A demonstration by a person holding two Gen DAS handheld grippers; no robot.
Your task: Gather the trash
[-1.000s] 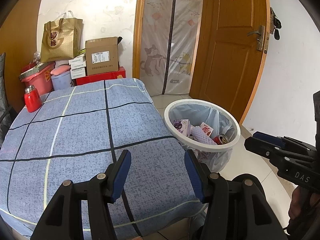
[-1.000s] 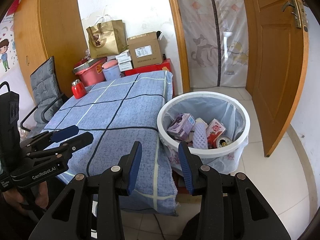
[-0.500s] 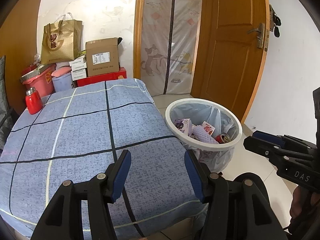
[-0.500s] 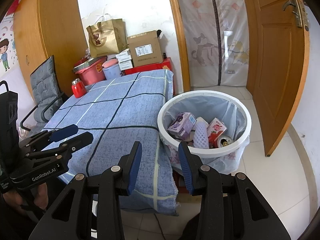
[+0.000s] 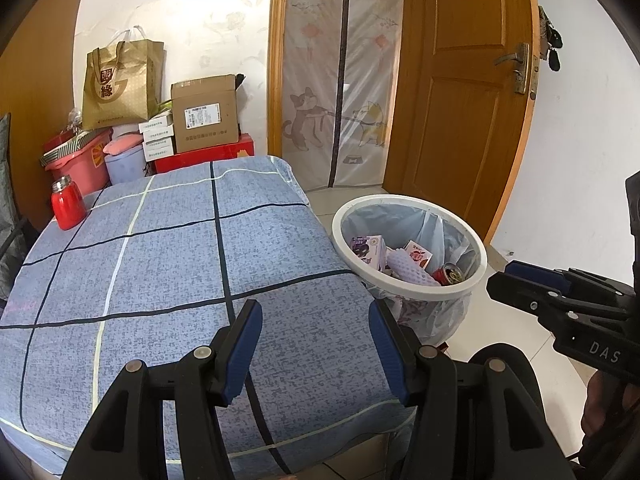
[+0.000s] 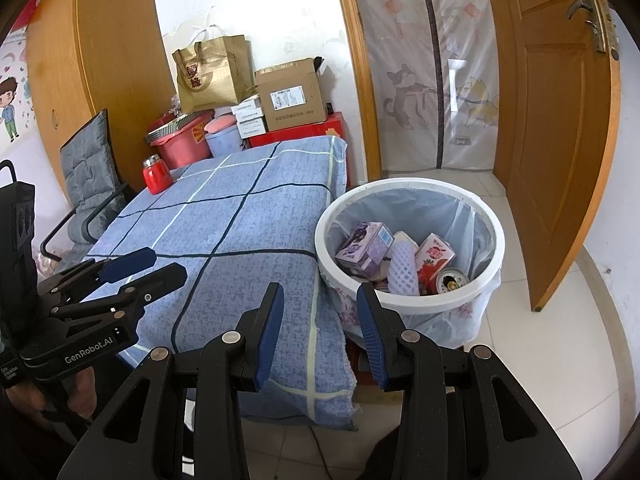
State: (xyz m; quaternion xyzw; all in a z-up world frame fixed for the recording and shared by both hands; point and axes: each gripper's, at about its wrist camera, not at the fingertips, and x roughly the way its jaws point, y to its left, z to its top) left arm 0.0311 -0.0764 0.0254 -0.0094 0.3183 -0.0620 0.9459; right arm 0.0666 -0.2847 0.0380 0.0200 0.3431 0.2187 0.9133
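Trash sits gathered in the round white plastic bin (image 6: 408, 236) lined with a clear bag, right of centre in the right wrist view: a purple carton (image 6: 366, 246), a pink strawberry carton (image 6: 434, 258), a white foam net sleeve (image 6: 402, 270) and an opened red can (image 6: 452, 280). The bin stands on the tiled floor, just beside the edge of the bench (image 5: 168, 264), which is covered in a blue checked cloth. A small red flask with a silver cap (image 5: 67, 205) stands upright at the bench's far left corner.

The left gripper (image 5: 316, 342) hangs over the near edge of the cloth at the bottom of its frame, its blue-padded fingers (image 5: 244, 346) spread wide with nothing between them. The right gripper (image 6: 320, 330) sits low in its own frame, fingers (image 6: 272, 330) parted about halfway and empty, over the gap between bench corner and bin.

Behind the bench, against the wall at upper left, are a gold paper bag (image 5: 120, 84), a brown cardboard box (image 5: 204, 118) and a pink plastic tub (image 5: 80, 160).
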